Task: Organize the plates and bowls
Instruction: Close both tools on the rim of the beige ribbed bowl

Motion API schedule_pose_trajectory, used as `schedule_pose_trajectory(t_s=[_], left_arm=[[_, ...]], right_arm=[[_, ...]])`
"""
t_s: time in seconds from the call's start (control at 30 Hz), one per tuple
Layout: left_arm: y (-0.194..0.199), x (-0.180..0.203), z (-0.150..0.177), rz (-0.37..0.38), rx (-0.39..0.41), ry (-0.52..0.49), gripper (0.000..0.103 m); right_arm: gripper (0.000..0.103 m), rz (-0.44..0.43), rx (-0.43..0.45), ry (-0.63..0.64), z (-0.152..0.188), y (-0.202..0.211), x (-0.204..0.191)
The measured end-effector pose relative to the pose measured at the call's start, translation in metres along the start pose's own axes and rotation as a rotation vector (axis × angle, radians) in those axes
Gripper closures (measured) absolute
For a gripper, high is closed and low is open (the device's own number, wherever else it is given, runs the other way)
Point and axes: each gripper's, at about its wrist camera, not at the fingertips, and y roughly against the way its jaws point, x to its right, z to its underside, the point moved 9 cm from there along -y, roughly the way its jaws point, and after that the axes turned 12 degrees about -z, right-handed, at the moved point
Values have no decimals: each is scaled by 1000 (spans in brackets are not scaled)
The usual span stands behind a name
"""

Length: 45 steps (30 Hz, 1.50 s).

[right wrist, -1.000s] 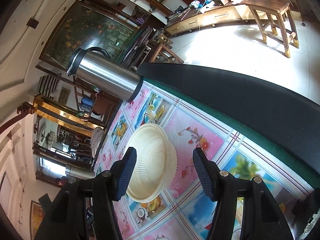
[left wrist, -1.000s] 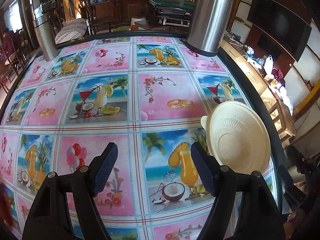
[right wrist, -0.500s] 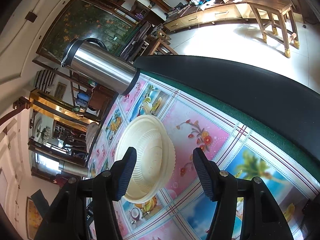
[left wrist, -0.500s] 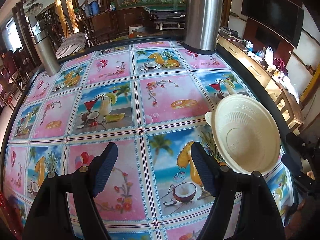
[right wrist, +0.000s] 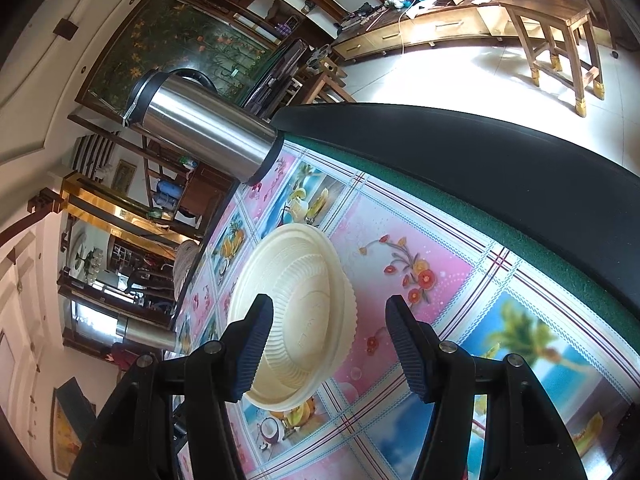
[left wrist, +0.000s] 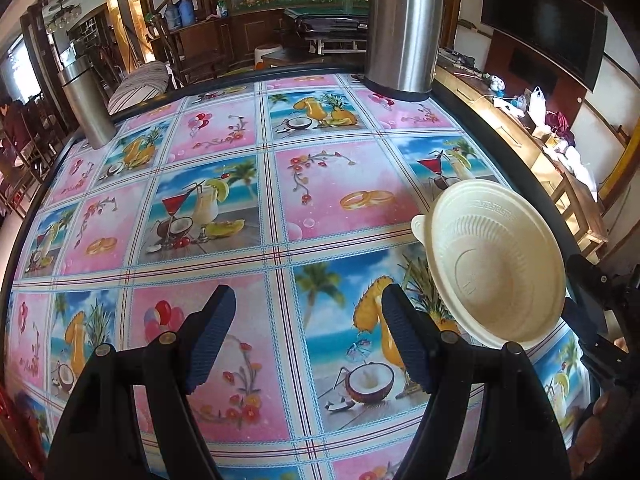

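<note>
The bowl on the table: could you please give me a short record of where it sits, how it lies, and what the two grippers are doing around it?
item: cream bowl, appears to be nested in a second one
position: near the dark table edge, on the patterned tablecloth
pose: upright, hollow side up
left gripper: open, nothing between its fingers, bowl off to its right
right gripper: open, aimed at the bowl, one finger overlapping the rim in view; contact cannot be told
other things: large steel flask, smaller steel flask
</note>
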Motion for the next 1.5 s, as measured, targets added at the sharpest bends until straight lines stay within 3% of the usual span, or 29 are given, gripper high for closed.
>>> schedule_pose_trajectory(t_s=[0.4, 0.53, 0.8, 1.0, 1.07, 1.13, 1.23, 1.4, 1.5], left_arm=[[2, -2, -1, 2, 8, 6, 27], [2, -3, 0, 7, 4, 7, 27], [0, -23, -7, 37, -18, 52, 27], [-13, -26, -5, 105, -83, 86, 27], [-15, -18, -4, 149, -107, 88, 28], [-17, -6, -2, 198, -141, 86, 28], [-21, 5, -1, 221, -166, 83, 28], [-25, 8, -5, 192, -169, 91, 28], [-22, 6, -5, 216, -186, 97, 28]], right_arm=[[37, -18, 66, 32, -11, -13, -3], [37, -47, 24, 35, -7, -26, -5], [38, -157, -168, 84, 22, -50, -31], [38, -99, -122, 41, 14, -42, -16], [42, -99, -133, 14, 15, -42, -13], [62, -104, -146, 13, 17, -43, -15], [76, -90, -143, 22, 19, -43, -16], [81, -92, -120, -24, 14, -39, -7], [81, -104, -115, -40, 13, -37, -6]])
